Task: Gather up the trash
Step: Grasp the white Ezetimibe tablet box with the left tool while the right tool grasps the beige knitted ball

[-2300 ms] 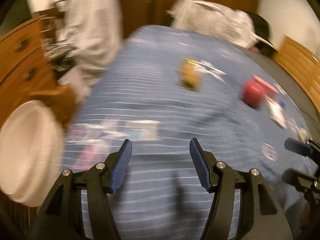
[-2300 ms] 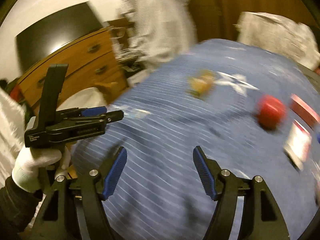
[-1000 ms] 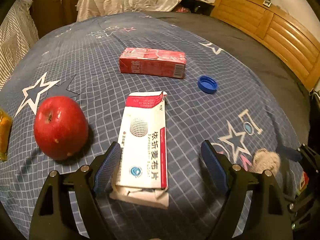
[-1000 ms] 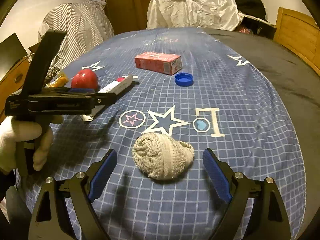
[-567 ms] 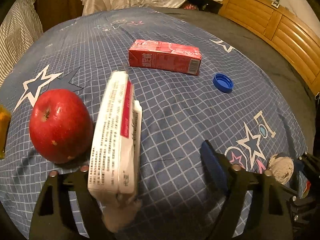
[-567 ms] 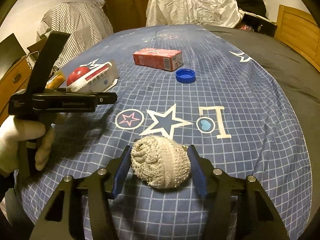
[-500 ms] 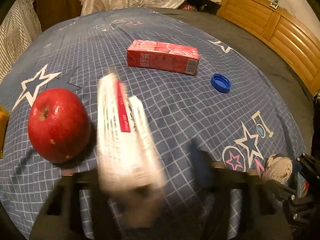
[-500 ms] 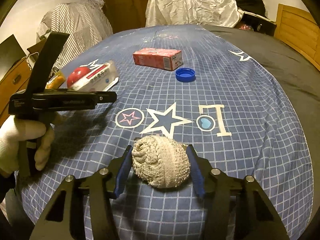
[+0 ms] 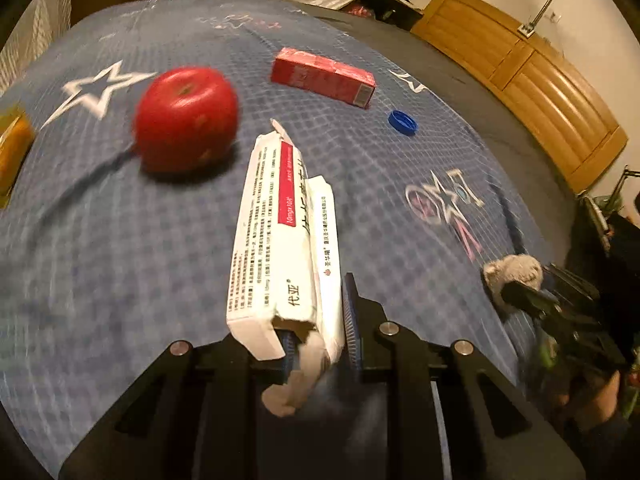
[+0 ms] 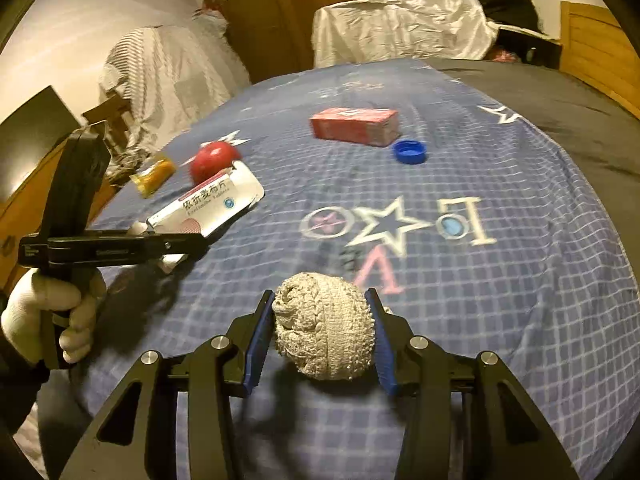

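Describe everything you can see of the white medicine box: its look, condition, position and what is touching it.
The white box is a long, flat carton, cardboard by the look of it, printed with small black text, a red stripe and Chinese characters. Its near end is torn open, flaps crumpled, with a whitish scrap hanging out. It is squashed and held on edge in the left gripper, whose jaws have just closed on that end. The right wrist view shows it lifted, angled up off the blue bedspread.

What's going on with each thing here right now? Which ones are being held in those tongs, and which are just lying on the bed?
White medicine box: flaps open, crushed, clamped in left tongs.
Crumpled beige wad: squeezed in right tongs.
Red apple: lying loose on bedspread.
Red carton: lying on its side.
Blue bottle cap: lying loose, open side up.
Orange packet: lying near the bed's edge.
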`<state>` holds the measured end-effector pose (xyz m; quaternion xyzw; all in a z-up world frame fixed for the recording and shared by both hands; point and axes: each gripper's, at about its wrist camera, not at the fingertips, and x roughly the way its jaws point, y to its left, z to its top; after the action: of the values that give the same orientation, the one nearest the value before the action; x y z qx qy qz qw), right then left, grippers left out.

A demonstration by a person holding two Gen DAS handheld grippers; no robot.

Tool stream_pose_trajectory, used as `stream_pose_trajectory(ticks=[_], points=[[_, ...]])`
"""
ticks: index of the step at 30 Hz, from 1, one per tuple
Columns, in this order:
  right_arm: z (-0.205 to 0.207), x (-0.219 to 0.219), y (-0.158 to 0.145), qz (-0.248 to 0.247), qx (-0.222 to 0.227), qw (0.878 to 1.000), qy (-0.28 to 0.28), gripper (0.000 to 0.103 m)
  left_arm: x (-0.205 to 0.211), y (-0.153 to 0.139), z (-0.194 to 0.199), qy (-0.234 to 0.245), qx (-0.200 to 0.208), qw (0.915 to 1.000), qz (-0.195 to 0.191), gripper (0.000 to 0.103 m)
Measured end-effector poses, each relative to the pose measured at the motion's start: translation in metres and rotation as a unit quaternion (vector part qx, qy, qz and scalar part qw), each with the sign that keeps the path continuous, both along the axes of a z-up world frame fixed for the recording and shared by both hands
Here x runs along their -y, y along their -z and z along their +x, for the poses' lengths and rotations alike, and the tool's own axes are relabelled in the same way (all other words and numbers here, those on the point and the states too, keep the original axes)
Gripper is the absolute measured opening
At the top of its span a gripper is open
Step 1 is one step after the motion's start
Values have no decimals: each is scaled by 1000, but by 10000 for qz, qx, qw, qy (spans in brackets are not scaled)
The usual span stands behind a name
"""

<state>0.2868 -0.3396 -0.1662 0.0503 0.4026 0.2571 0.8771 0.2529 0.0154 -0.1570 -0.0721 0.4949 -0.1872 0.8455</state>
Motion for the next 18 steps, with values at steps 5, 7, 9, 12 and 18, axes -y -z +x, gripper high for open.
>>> stream_pose_trajectory(ticks=[5, 7, 9, 12, 18], points=[[-12, -9, -2, -88, -29, 9999, -44, 50, -23, -1, -26, -43, 14, 9996, 265, 31], [-15, -9, -4, -83, -17, 10000, -30, 52, -30, -6, -32, -159, 125, 9990, 402, 64], [-17, -9, -6, -113, 9, 9999, -47, 55, -40, -11, -40, -303, 280, 9976, 558, 75], [-18, -12, -7, -223, 8, 9997, -111, 60, -56, -16, -43, -441, 391, 9955, 749, 76], [-18, -15, -12, -336, 63, 9992, -193, 67, -80, -30, -36, -320, 608, 9911, 1137, 77]])
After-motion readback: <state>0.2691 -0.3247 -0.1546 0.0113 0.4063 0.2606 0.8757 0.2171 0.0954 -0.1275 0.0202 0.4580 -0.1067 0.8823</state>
